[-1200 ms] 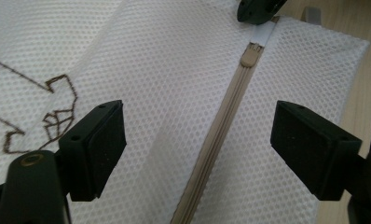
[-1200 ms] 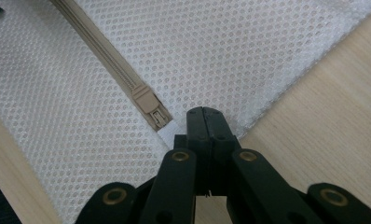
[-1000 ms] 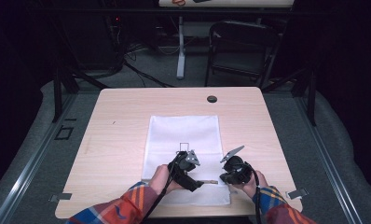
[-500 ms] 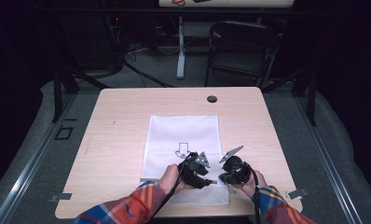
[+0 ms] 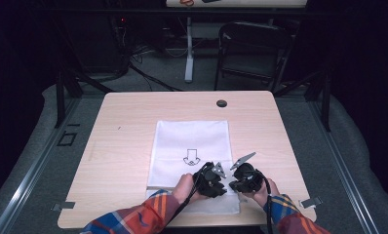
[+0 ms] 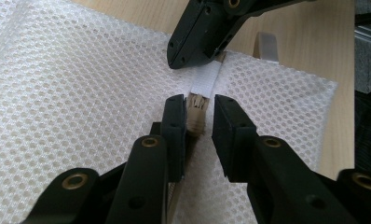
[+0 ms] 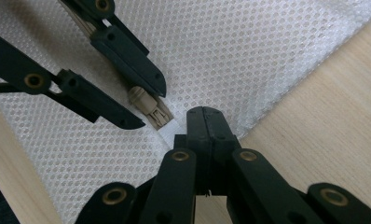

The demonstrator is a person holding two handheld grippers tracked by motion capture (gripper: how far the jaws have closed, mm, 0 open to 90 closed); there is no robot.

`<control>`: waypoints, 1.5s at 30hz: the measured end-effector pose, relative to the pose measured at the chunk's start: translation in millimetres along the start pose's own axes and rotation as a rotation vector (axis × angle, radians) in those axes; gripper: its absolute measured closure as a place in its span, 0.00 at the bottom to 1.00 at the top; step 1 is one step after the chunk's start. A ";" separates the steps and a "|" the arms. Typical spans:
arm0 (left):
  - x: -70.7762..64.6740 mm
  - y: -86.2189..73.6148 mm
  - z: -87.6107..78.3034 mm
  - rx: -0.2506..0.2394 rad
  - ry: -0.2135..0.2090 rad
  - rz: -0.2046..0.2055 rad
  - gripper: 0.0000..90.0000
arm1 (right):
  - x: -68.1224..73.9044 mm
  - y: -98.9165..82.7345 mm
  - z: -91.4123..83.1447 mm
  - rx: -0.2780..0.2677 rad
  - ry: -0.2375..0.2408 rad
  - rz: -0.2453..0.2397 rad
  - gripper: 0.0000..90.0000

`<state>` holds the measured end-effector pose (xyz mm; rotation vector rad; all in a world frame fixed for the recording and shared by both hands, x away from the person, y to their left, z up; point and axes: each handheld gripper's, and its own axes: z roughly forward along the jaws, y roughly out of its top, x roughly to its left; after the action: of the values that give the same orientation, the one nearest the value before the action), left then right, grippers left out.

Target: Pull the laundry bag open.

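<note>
Right gripper [image 7: 203, 122] pinches the mesh bag's [image 5: 192, 139] white tab [image 6: 207, 80]; left gripper [image 6: 197, 116], jaws narrowly open, straddles the zipper pull [image 6: 196, 112], zipping seemingly not begun

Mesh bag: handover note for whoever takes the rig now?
Left claw: open, jaws either side of the beige zipper pull, not clamped on it.
Right claw: shut on the white tab at the zipper's end.
Mesh bag: flat on the table, near edge by the person; both claws work at its near right part.
Done: tab pinned, left claw lined up on the pull.
Left: likely close on the pull and run the zipper; whether it is to open or shut, I cannot tell.
</note>
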<state>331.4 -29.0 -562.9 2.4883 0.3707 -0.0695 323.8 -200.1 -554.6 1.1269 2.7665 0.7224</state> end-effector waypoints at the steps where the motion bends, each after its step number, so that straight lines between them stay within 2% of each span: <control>1: -0.3 0.4 0.1 0.010 0.006 0.003 0.85 | 0.4 -0.2 0.4 -0.004 0.000 0.006 1.00; 3: -0.3 0.5 1.3 0.000 0.015 0.005 0.87 | 0.5 -0.2 0.6 -0.006 0.004 0.008 1.00; 8: 1.1 -0.5 1.4 -0.003 0.003 -0.005 0.90 | -1.4 0.2 -1.2 0.016 0.002 0.001 1.00; 9: 1.1 -0.5 1.2 -0.001 0.005 -0.007 0.90 | -0.1 -0.8 0.6 -0.018 0.024 0.033 1.00; 12: 0.0 -1.0 1.8 -0.006 0.010 -0.006 0.90 | -2.8 0.3 -4.8 -0.001 0.036 0.006 1.00; 14: 0.3 -1.6 2.0 -0.015 0.007 -0.009 0.90 | -3.4 0.1 -8.7 -0.014 0.045 0.008 1.00; 15: 0.7 -1.5 1.9 -0.015 0.010 -0.009 0.90 | -1.3 0.1 -8.5 -0.018 0.059 0.024 1.00; 18: 0.0 -2.3 2.4 -0.023 0.005 -0.016 0.91 | 2.4 1.2 -3.9 0.014 0.061 0.016 1.00; 19: -0.3 -2.2 2.3 -0.024 0.014 -0.011 0.91 | 4.8 0.7 -1.0 0.001 0.054 0.034 1.00; 21: -0.5 -2.7 2.4 -0.029 0.015 -0.018 0.91 | 3.9 1.0 0.6 0.021 0.056 0.031 1.00; 22: -0.5 -2.9 2.4 -0.029 0.015 -0.019 0.91 | 4.4 0.1 2.0 0.003 0.071 0.065 1.00; 23: -0.6 -2.8 2.4 -0.029 0.015 -0.017 0.91 | 1.9 -0.2 1.2 0.016 0.068 0.039 1.00; 24: -0.8 -2.7 2.3 -0.027 0.017 -0.015 0.91 | 3.2 -1.0 2.2 0.000 0.068 0.049 1.00; 28: -2.5 -2.7 2.1 -0.022 0.024 -0.009 0.91 | 5.7 0.4 1.3 0.020 0.044 -0.004 1.00; 29: -2.5 -2.7 2.0 -0.022 0.024 -0.008 0.91 | 6.8 -0.5 2.3 0.003 0.045 0.007 1.00; 30: -2.1 -2.6 2.2 -0.026 0.025 -0.005 0.91 | 5.3 -0.2 1.2 0.017 0.049 -0.007 1.00; 32: -2.5 -2.7 1.8 -0.020 0.023 -0.008 0.91 | 4.4 -2.6 2.4 -0.010 0.067 0.026 1.00; 34: -2.5 -2.6 1.8 -0.020 0.025 -0.004 0.91 | 4.4 -2.6 2.4 -0.010 0.066 0.023 1.00; 35: -2.1 -2.7 1.9 -0.024 0.024 -0.004 0.91 | 3.4 -1.6 1.3 0.009 0.060 -0.002 1.00; 36: -1.8 -2.7 1.9 -0.025 0.021 -0.006 0.91 | 3.5 -1.5 1.3 0.010 0.058 -0.004 1.00; 42: -1.8 -2.8 1.7 -0.025 0.021 -0.005 0.91 | 6.6 -1.6 2.2 0.000 0.050 0.010 1.00; 45: -1.7 -2.9 1.6 -0.027 0.018 -0.003 0.91 | 4.7 -1.5 1.4 0.016 0.049 0.001 1.00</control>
<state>329.0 -28.1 -565.7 2.4633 0.3809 -0.0438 319.7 -197.3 -555.9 1.1282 2.8177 0.7388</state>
